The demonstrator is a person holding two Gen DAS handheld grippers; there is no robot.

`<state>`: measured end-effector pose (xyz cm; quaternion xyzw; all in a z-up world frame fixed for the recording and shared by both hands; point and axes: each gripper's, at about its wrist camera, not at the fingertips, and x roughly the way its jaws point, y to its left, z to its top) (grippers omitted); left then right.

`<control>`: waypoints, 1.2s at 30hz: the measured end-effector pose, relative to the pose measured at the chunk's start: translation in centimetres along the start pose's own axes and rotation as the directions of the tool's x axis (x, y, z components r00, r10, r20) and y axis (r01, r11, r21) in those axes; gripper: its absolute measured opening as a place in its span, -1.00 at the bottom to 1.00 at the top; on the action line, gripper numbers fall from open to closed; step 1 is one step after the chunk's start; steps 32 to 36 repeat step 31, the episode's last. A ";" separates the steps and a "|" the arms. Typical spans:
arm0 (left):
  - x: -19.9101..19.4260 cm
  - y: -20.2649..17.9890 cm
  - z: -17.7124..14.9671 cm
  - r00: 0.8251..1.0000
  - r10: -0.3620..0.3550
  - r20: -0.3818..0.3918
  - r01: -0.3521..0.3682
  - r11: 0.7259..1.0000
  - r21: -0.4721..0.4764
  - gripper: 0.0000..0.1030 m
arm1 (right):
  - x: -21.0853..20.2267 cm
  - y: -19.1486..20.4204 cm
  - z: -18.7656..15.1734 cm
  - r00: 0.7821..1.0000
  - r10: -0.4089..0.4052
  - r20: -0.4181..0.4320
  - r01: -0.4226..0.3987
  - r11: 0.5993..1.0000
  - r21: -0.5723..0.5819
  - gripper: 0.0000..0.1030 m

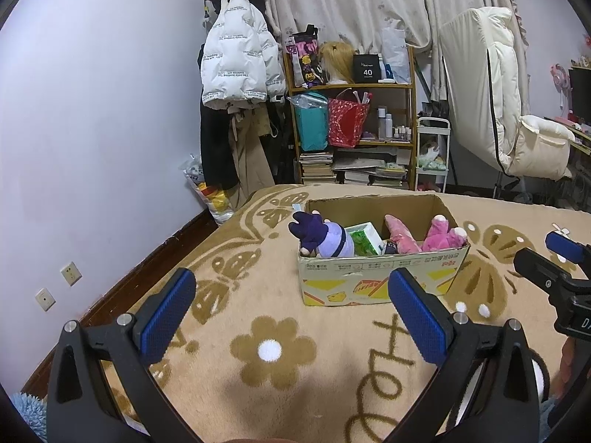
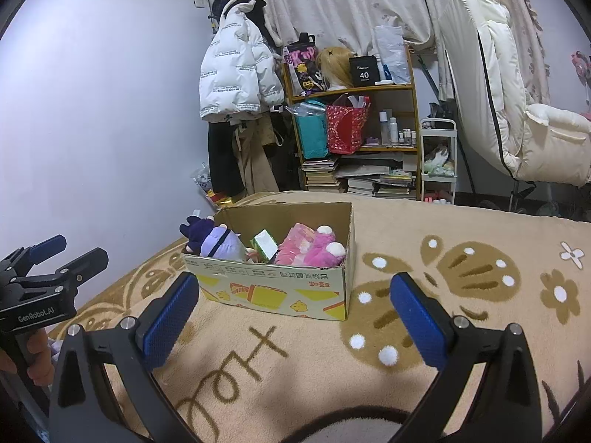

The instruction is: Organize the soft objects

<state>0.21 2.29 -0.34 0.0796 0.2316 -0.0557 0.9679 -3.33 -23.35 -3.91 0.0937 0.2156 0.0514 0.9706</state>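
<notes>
A cardboard box [image 1: 380, 269] [image 2: 273, 288] stands on the tan blanket. Inside lie a purple plush doll [image 1: 325, 238] [image 2: 216, 241], a green tissue pack [image 1: 365, 240] [image 2: 264, 245] and pink plush toys [image 1: 439, 236] [image 2: 314, 247]. My left gripper [image 1: 291, 308] is open, hovering over the blanket in front of the box with nothing between its fingers; in the right wrist view it shows at the left edge [image 2: 55, 254]. My right gripper [image 2: 293, 312] is open too, empty, just short of the box's front wall; the left wrist view catches it at the right edge [image 1: 546, 254].
The blanket [image 1: 273, 350] [image 2: 461, 265] with flower and butterfly patterns covers the bed. Beyond it stand a crowded shelf [image 1: 351, 110], hanging coats [image 1: 240, 66], a white cart [image 1: 432, 151] and a cream padded chair [image 1: 495, 103]. The wall [image 1: 92, 129] runs along the left.
</notes>
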 end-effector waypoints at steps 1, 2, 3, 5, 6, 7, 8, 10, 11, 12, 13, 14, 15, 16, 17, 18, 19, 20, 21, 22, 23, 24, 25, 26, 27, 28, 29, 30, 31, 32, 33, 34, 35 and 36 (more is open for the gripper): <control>0.0 0.0 0.0 1.000 -0.002 0.001 0.002 1.000 0.000 0.99 | 0.0 0.0 0.0 1.000 -0.001 0.001 0.001 1.000 0.000 1.00; 0.0 -0.1 0.0 1.000 -0.002 0.001 0.002 1.000 -0.001 0.99 | 0.0 -0.1 -0.1 1.000 -0.001 0.000 0.001 1.000 0.001 1.00; 0.0 0.0 0.0 1.000 -0.002 0.002 0.002 1.000 -0.001 0.99 | 0.0 -0.1 -0.2 1.000 -0.001 0.000 0.001 1.000 0.000 1.00; 0.1 0.1 0.0 1.000 -0.002 0.001 0.002 1.000 -0.002 0.99 | 0.0 -0.1 -0.1 1.000 -0.002 -0.001 0.002 1.000 -0.001 1.00; 0.0 0.1 0.1 1.000 -0.002 0.002 0.002 1.000 -0.002 0.99 | 0.0 -0.1 -0.1 1.000 -0.002 -0.003 0.002 1.000 -0.001 1.00; 0.1 0.1 0.1 1.000 -0.004 0.002 0.004 1.000 -0.001 0.99 | 0.0 -0.1 -0.1 1.000 -0.003 -0.002 0.003 1.000 0.001 1.00; 0.0 0.1 0.1 1.000 -0.003 0.002 0.003 1.000 -0.001 0.99 | -0.1 -0.1 -0.1 1.000 -0.002 -0.001 0.002 1.000 0.002 1.00; 0.1 0.1 0.1 1.000 -0.004 0.000 0.004 1.000 0.000 0.99 | -0.1 -0.1 -0.1 1.000 -0.002 0.001 0.002 1.000 0.001 1.00; 0.1 0.1 0.0 1.000 -0.004 0.000 0.004 1.000 -0.001 0.99 | 0.0 -0.1 -0.1 1.000 -0.002 -0.001 0.002 1.000 0.001 1.00; 0.0 0.1 0.1 1.000 -0.003 0.001 0.003 1.000 -0.001 0.99 | 0.0 -0.1 -0.1 1.000 -0.003 -0.001 0.003 1.000 0.001 1.00; 0.0 0.1 0.1 1.000 -0.004 0.002 0.004 1.000 -0.001 0.99 | 0.0 0.0 0.1 1.000 -0.001 -0.001 0.001 1.000 0.001 1.00; 0.0 0.1 0.1 1.000 -0.004 0.003 0.004 1.000 -0.001 0.99 | 0.0 -0.1 0.0 1.000 -0.002 -0.001 0.002 1.000 0.002 1.00; 0.1 0.1 0.1 1.000 -0.003 0.003 0.003 1.000 0.000 0.99 | 0.0 0.0 0.1 1.000 0.000 -0.001 0.000 1.000 0.001 1.00; 0.1 0.1 0.1 1.000 -0.003 0.002 0.003 1.000 0.000 0.99 | 0.0 0.0 0.1 1.000 0.000 0.000 0.000 1.000 0.001 1.00; 0.0 0.0 0.1 1.000 -0.003 0.001 0.003 1.000 -0.001 0.99 | 0.0 -0.1 0.0 1.000 0.000 0.001 0.000 1.000 0.001 1.00; 0.1 0.1 0.0 1.000 -0.003 0.001 0.003 1.000 0.000 0.99 | 0.0 -0.2 0.0 1.000 -0.001 0.001 0.001 1.000 0.002 1.00; 0.0 0.0 0.1 1.000 -0.001 0.001 0.001 1.000 0.000 0.99 | 0.0 -0.3 -0.2 1.000 -0.002 0.001 0.002 1.000 0.004 1.00; 0.0 0.1 0.1 1.000 -0.001 0.001 0.001 1.000 0.000 0.99 | 0.0 -0.2 0.0 1.000 -0.002 0.000 0.002 1.000 0.002 1.00; 0.0 0.1 0.1 1.000 -0.002 0.001 0.002 1.000 -0.002 0.99 | 0.0 -0.3 -0.1 1.000 -0.004 0.001 0.004 1.000 0.004 1.00; 0.0 0.1 0.1 1.000 -0.002 0.001 0.002 1.000 -0.005 0.99 | -0.1 -0.4 -0.1 1.000 -0.007 0.003 0.007 1.000 0.005 1.00; 0.1 0.1 0.0 1.000 -0.002 0.001 0.002 1.000 -0.004 0.99 | -0.2 -0.5 -0.2 1.000 -0.008 0.003 0.008 1.000 0.005 1.00; 0.1 0.3 0.0 1.000 -0.004 -0.002 0.004 1.000 -0.009 0.99 | -0.3 -0.6 -0.3 1.000 -0.009 0.003 0.009 1.000 0.005 1.00; 0.1 0.2 -0.1 1.000 -0.006 -0.004 0.006 1.000 -0.011 0.99 | -0.4 -0.6 -0.3 1.000 -0.009 0.003 0.009 1.000 0.005 1.00; 0.1 0.2 -0.1 1.000 -0.005 -0.006 0.005 1.000 -0.013 0.99 | -0.4 -0.6 -0.3 1.000 -0.009 0.003 0.009 1.000 0.005 1.00; 0.0 0.0 -0.1 1.000 -0.004 -0.006 0.004 1.000 -0.013 0.99 | -0.2 -0.4 -0.1 1.000 -0.009 0.004 0.009 1.000 0.005 1.00; 0.0 0.0 -0.1 1.000 -0.004 -0.007 0.004 1.000 -0.012 0.99 | -0.4 -0.6 -0.3 1.000 -0.010 0.005 0.010 1.000 0.005 1.00; 0.0 -0.1 -0.1 1.000 -0.006 -0.006 0.005 1.000 -0.013 0.99 | -0.3 -0.5 -0.2 1.000 -0.009 0.004 0.009 1.000 0.006 1.00; -0.1 -0.1 -0.1 1.000 -0.008 -0.005 0.008 1.000 -0.013 0.99 | -0.3 -0.6 -0.3 1.000 -0.009 0.004 0.009 1.000 0.005 1.00; -0.1 -0.3 -0.1 1.000 -0.010 -0.005 0.010 1.000 -0.011 0.99 | -0.4 -0.7 -0.3 1.000 -0.010 0.004 0.010 1.000 0.004 1.00; -0.1 -0.3 -0.1 1.000 -0.010 -0.005 0.010 1.000 -0.011 0.99 | -0.4 -0.7 -0.3 1.000 -0.010 0.004 0.010 1.000 0.004 1.00; -0.1 -0.3 -0.1 1.000 -0.010 -0.005 0.010 1.000 -0.011 0.99 | -0.4 -0.7 -0.3 1.000 -0.010 0.004 0.010 1.000 0.004 1.00; -0.1 -0.3 -0.1 1.000 -0.010 -0.005 0.010 1.000 -0.011 0.99 | -0.4 -0.7 -0.3 1.000 -0.010 0.004 0.010 1.000 0.004 1.00; -0.1 -0.3 -0.1 1.000 -0.010 -0.005 0.010 1.000 -0.011 0.99 | -0.4 -0.7 -0.3 1.000 -0.010 0.004 0.010 1.000 0.004 1.00; -0.1 -0.3 -0.1 1.000 -0.010 -0.005 0.010 1.000 -0.011 0.99 | -0.4 -0.7 -0.3 1.000 -0.010 0.004 0.010 1.000 0.004 1.00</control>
